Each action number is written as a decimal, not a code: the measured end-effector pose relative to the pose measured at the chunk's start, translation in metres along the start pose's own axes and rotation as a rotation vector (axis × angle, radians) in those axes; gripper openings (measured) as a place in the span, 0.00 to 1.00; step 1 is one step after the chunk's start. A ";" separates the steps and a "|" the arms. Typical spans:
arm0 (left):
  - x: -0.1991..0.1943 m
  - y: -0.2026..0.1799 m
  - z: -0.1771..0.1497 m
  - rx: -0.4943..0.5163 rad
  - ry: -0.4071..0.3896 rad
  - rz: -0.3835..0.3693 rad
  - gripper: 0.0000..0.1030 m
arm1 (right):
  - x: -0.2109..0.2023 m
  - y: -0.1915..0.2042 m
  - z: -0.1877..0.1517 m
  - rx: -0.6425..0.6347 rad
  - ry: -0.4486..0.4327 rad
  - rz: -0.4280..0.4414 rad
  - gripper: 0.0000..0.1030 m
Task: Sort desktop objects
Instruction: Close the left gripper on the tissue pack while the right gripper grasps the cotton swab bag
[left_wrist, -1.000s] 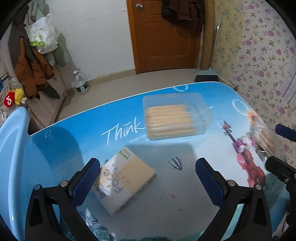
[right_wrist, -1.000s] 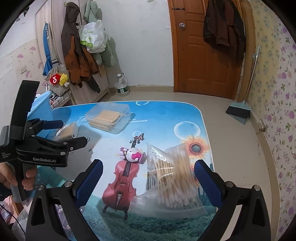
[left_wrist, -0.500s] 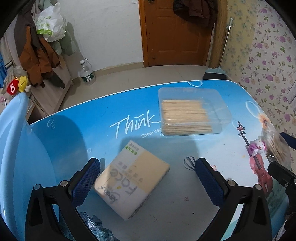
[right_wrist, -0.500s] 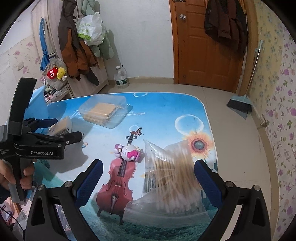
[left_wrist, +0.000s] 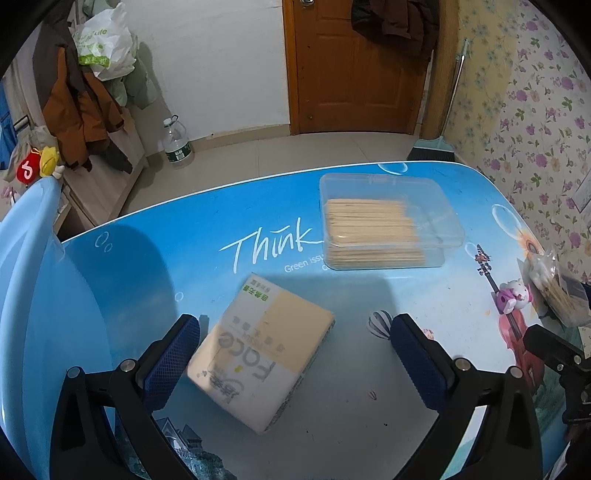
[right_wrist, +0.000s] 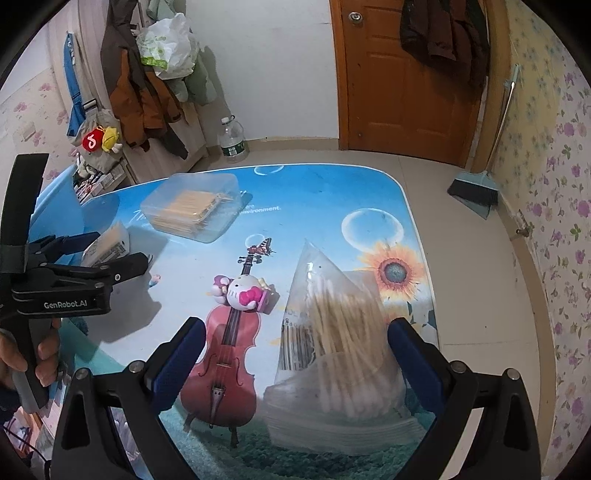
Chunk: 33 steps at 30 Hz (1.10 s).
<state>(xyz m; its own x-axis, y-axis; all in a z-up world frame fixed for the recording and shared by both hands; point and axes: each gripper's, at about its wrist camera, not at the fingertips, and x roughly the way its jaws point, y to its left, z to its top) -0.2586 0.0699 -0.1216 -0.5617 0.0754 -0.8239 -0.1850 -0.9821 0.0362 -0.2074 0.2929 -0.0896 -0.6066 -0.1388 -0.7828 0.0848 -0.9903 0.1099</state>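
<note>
A white and beige tissue pack (left_wrist: 260, 350) lies on the printed table (left_wrist: 155, 266), between the wide-apart fingers of my left gripper (left_wrist: 295, 363), nearer the left one. My left gripper is open and empty. Farther back stands a clear lidded box of wooden sticks (left_wrist: 384, 221) (right_wrist: 195, 208). In the right wrist view a clear bag of cotton swabs (right_wrist: 340, 350) lies between the fingers of my right gripper (right_wrist: 295, 367), which is open. A small pink and white cat figurine (right_wrist: 245, 291) (left_wrist: 511, 295) sits left of the bag. The left gripper (right_wrist: 122, 254) shows over the tissue pack (right_wrist: 107, 245).
A light blue basin rim (left_wrist: 22, 236) rises at the table's left. A hand (right_wrist: 26, 354) holds the left gripper's handle. Beyond the table are a water bottle (left_wrist: 177, 142), hanging coats (left_wrist: 81, 107), a wooden door (left_wrist: 354, 66) and a broom (right_wrist: 476, 188).
My left gripper has shifted so the tissue pack sits more centrally between its fingers. The right gripper has moved forward over the swab bag, which now looms larger.
</note>
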 end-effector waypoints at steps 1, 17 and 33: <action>0.000 0.000 0.000 0.001 -0.001 0.002 1.00 | 0.000 0.000 0.000 0.002 -0.002 -0.002 0.96; -0.007 0.019 -0.006 -0.062 -0.025 -0.021 0.68 | -0.008 -0.003 -0.004 0.010 -0.043 0.021 0.57; -0.016 0.018 -0.016 -0.050 -0.044 -0.048 0.48 | -0.018 -0.009 -0.013 0.076 -0.074 0.090 0.44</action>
<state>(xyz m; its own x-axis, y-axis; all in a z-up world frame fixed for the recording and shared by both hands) -0.2395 0.0485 -0.1165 -0.5878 0.1290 -0.7986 -0.1729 -0.9844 -0.0318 -0.1874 0.3046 -0.0842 -0.6559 -0.2235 -0.7210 0.0824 -0.9707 0.2259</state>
